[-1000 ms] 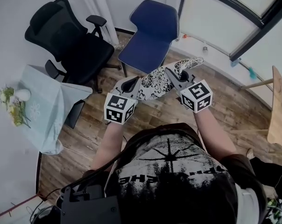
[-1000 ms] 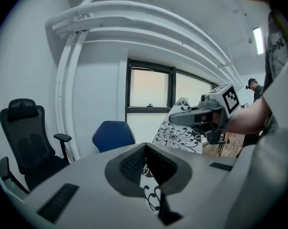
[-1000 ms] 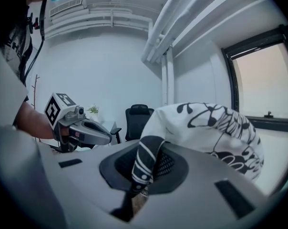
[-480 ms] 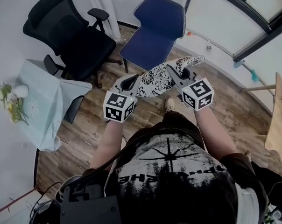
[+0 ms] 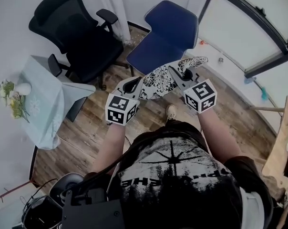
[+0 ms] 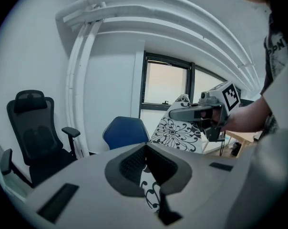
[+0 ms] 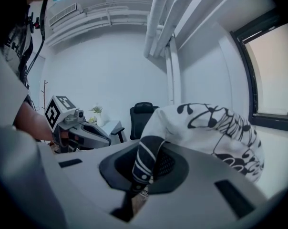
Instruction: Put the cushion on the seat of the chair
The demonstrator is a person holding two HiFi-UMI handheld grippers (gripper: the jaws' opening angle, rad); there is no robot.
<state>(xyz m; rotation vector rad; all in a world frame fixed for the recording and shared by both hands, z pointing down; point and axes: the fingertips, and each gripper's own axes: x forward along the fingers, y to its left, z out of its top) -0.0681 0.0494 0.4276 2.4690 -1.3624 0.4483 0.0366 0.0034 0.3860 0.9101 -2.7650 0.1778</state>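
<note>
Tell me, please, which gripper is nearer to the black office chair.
Left. The left gripper grips the cushion on the side toward the black office chair; the right gripper grips its far side, in front of the blue chair.

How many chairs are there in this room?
2. A black office chair stands at the upper left near the wall. A blue chair is to its right, just beyond the cushion. More may be out of view.

White cushion (image 5: 159, 80) with black floral print, blue chair (image 5: 167, 35), black office chair (image 5: 84, 44)
</note>
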